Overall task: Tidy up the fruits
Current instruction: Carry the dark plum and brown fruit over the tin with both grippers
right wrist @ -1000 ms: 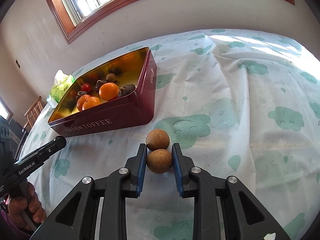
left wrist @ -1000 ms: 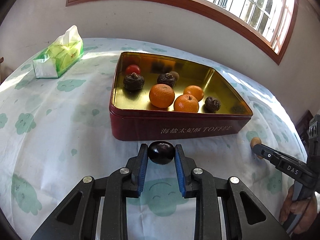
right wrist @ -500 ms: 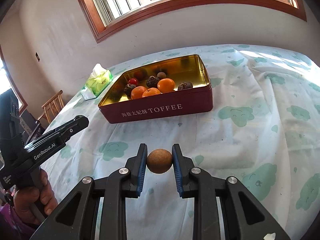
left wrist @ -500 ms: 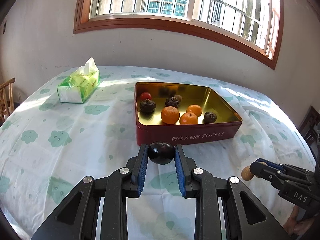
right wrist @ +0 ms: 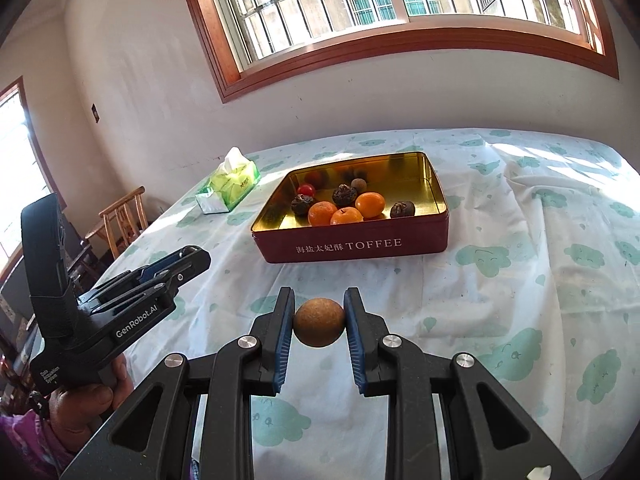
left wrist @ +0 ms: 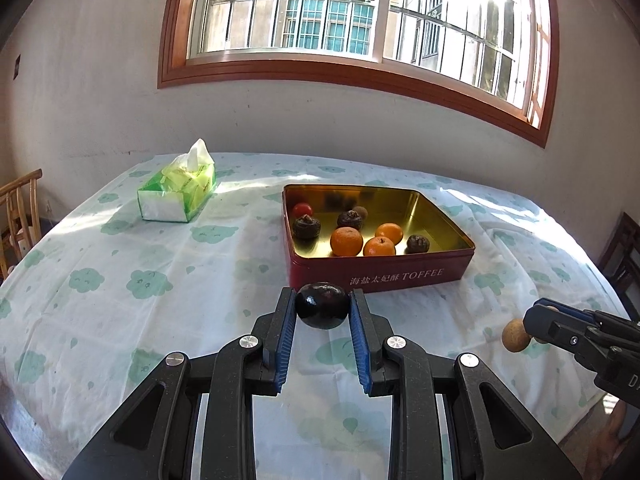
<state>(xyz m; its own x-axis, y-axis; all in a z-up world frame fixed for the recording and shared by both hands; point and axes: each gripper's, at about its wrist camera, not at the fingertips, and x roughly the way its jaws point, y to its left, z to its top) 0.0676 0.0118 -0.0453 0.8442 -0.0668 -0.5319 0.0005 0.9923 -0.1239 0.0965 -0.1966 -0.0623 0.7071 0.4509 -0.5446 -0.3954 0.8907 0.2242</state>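
Toffee tin [left wrist: 384, 276] sits open on the counter [left wrist: 120, 272], red walls, gold inside. Contents per both views: 3 oranges [left wrist: 346, 241] in a cluster, approx. 3 dark wrinkled fruits [left wrist: 306, 227], 1 small red fruit [left wrist: 302, 210], 1 small tan fruit [left wrist: 361, 212] toward the back. Right half of the tin floor bare.

Progress, judged: well along. Most fruit is in the tin; 2 pcs are in transit, neither in yet. No loose fruit seen on the cloth in either view, but counter edges are partly out of frame, so cannot confirm these are the last.

Left gripper [left wrist: 322, 312]: clamped on a dark glossy fruit [left wrist: 322, 305], pads pressed to its sides, held clear of the cloth just short of the tin's near wall. Gap set by fruit width, roughly half-closed.

Right gripper [right wrist: 319, 322]: clamped on a round brown fruit [right wrist: 319, 322], pads on both flanks, likewise off the cloth, nearer the counter edge than the tin. The left view shows that fruit projecting from the gripper tip at far right.

Remaining, judged: carry each pc over the near wall, release onto bare floor. Risk: round fruit may roll on release.

Tissue pack [left wrist: 176, 190] stands well apart, left of tin.
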